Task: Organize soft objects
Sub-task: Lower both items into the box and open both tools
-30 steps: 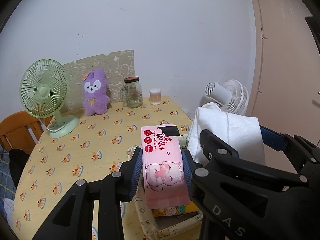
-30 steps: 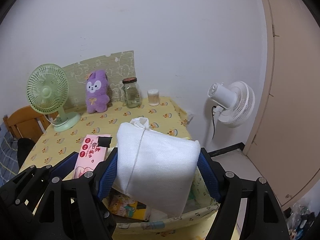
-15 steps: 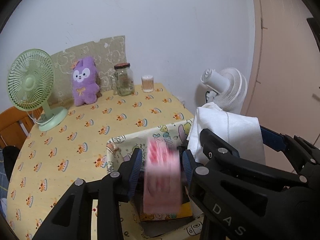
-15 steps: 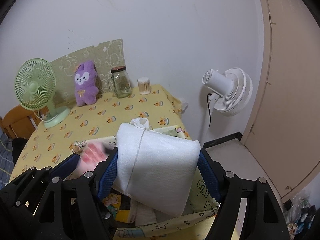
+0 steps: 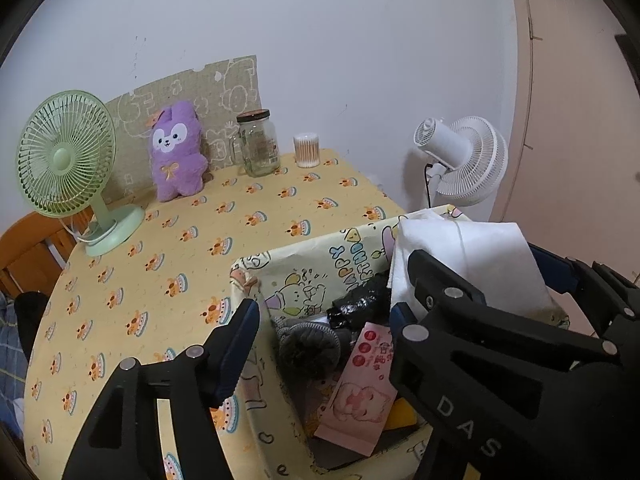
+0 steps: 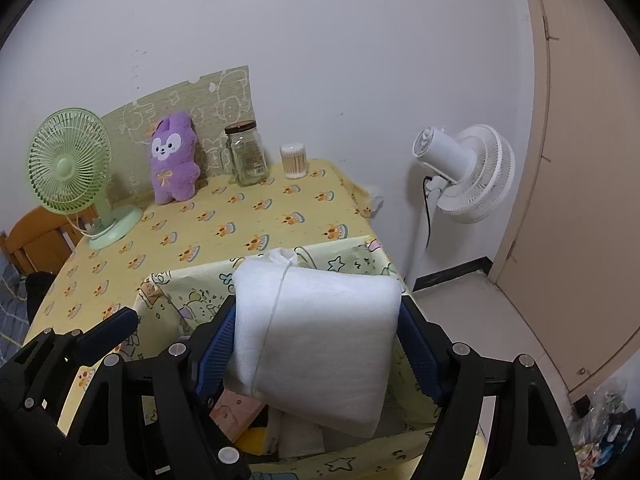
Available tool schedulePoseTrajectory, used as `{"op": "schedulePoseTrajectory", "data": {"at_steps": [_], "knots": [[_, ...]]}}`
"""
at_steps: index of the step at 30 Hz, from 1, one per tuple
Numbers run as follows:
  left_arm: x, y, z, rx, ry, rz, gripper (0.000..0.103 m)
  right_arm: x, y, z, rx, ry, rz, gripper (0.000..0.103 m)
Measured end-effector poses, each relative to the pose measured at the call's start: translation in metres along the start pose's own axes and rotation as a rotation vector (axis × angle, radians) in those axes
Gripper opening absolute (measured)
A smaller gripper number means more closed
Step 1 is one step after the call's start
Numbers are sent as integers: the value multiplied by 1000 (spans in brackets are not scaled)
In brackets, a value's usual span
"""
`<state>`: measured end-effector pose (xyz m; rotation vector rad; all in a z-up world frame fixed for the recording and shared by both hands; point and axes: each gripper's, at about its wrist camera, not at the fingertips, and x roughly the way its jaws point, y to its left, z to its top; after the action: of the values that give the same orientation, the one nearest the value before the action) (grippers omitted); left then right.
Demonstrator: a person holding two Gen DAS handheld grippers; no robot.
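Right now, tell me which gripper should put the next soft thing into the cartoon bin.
Right. The right gripper holds the white pad over the bin. The left gripper is opening, empty; its pink wipes pack already lies inside.

Tablecloth (image 5: 240, 216): matt printed fabric. Storage bin (image 5: 304, 268): soft printed cloth walls, matt. Wipes pack (image 5: 360, 392): pink plastic film, slight sheen. White bundle (image 6: 316, 344): fibrous non-woven cloth, matt, tied with thin cord. Knit item (image 5: 308, 344): grey, coarse wool-like. Black bag (image 5: 360, 304): crinkled glossy plastic. Plush toy (image 5: 176, 156): purple fleece. Jar (image 5: 258, 144): clear glass, metal-looking lid. Desk fan (image 5: 68, 168): green smooth plastic. Chair (image 5: 28, 248): varnished wood.
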<state>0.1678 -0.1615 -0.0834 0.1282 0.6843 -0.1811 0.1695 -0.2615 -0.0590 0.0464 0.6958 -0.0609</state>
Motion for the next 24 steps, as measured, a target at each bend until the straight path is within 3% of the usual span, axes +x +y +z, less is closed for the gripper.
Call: {"op": "schedulePoseTrajectory", "data": {"at_steps": [3,8,12,24], "knots": [[-1,2,-2,3,0,4,80,1,1,-1,-2,7,-5,83],[-3,4,-7,8,23,-8,86,1,5,-6,2,23,16,99],[-8,8,-10,4,37,0,88,-6,12,-10,-13,12,14,101],[-48,28,-14,-31,-27,17,90,-41,31,-9,-19,-5,15,101]]}}
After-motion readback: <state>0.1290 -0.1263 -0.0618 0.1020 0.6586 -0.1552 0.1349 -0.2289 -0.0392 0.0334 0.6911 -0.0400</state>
